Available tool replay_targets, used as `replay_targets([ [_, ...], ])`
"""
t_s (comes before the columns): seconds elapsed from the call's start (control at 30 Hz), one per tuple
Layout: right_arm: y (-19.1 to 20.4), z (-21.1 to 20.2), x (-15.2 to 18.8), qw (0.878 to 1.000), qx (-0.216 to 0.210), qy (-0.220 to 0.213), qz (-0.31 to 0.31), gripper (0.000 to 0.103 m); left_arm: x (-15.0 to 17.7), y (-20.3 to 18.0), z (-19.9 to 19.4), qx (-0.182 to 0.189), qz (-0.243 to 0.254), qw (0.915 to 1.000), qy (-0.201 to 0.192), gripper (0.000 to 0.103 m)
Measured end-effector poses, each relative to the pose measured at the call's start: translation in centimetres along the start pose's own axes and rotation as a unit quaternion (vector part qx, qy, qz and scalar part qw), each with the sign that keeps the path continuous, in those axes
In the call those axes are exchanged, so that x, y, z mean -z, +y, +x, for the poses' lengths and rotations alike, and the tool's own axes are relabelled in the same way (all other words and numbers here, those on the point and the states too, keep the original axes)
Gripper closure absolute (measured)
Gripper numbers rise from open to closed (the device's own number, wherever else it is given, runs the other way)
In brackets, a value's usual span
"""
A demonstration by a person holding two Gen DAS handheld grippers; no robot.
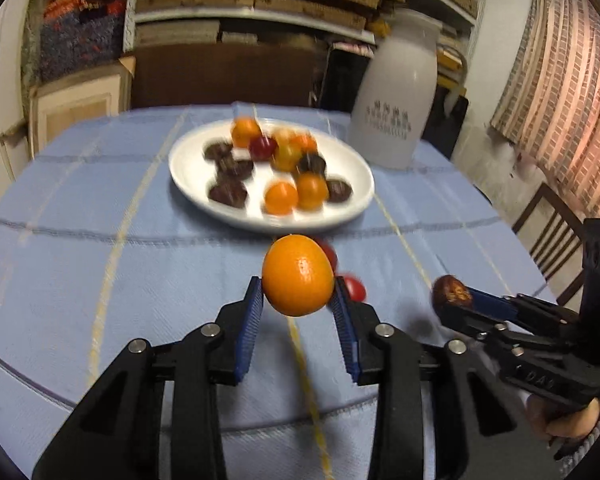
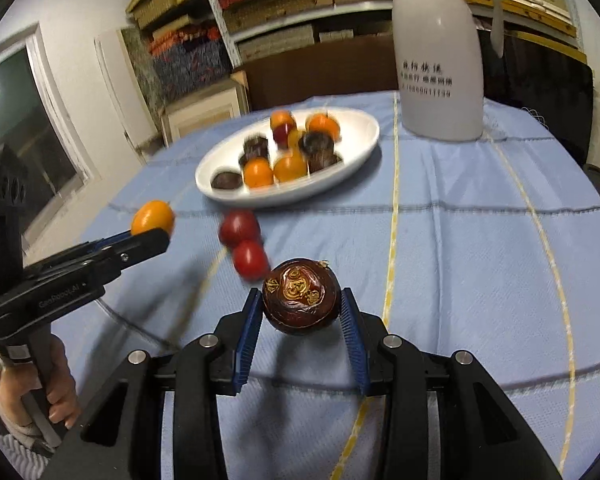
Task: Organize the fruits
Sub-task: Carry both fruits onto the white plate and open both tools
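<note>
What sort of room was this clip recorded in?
Probably a home dining area doubling as storage: a round table under a blue tablecloth, a white thermos jug, a wooden chair, and shelves stacked with mats and boards.

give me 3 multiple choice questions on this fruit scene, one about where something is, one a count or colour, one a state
1. Where do the two red fruits lie?
A. on the white plate
B. on the blue cloth in front of the plate
C. inside the jug

2. What colour is the fruit in the left gripper?
A. orange
B. green
C. purple

3. What is the state of the right gripper?
A. open and empty
B. shut on a dark brown fruit
C. resting on the plate

Answers:
1 B: the red fruits sit on the blue cloth, short of the white plate.
2 A: the left gripper grips an orange fruit between its blue pads.
3 B: the right gripper pinches a dark brown fruit, held above the cloth.
</note>
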State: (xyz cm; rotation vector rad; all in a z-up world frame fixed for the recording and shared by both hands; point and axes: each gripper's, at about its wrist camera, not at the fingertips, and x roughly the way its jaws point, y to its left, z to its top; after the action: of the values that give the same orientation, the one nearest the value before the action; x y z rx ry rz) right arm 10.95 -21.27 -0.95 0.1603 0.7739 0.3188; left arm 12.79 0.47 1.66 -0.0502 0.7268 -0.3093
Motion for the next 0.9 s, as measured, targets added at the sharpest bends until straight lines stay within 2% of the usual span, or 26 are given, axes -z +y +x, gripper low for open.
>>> replay_targets([
  [0.13, 0.3, -0.8, -4.4, 1.0, 0.01, -0.024, -0.007, 0.063, -4.1, 1.4, -0.1, -0.031, 0.003, 0.9993, -0.02, 0.069],
  [0.23, 0.7, -0.1, -7.7, 0.999, 0.011, -0.044, -0.006, 0.063, -6.7, 2.8, 1.3, -0.03, -0.016, 0.9991, -0.026, 0.069],
  [0.47, 1.3, 6.5, -11.9, 0.999, -0.01, -0.032, 0.013, 0.063, -10.1, 5.7, 8.2, -0.041, -0.039, 0.9984, -0.001, 0.069],
  [0.63, 2.3, 11.7, -13.2, 1.0, -0.019, -0.009, 0.003, 0.062, -10.1, 6.7, 12.2, -0.037, -0.042, 0.9982, 0.021, 0.068],
  [0.73, 1.6, 12.8, -12.9, 1.0, -0.014, -0.012, 0.016, 0.045, -9.3, 6.7, 13.1, -0.053, -0.028, 0.9977, 0.031, 0.052],
  [0.9, 0.5, 10.4, -12.5, 0.999, -0.01, -0.03, 0.027, 0.045, -9.1, 6.8, 11.3, -0.053, -0.041, 0.9977, 0.015, 0.042],
])
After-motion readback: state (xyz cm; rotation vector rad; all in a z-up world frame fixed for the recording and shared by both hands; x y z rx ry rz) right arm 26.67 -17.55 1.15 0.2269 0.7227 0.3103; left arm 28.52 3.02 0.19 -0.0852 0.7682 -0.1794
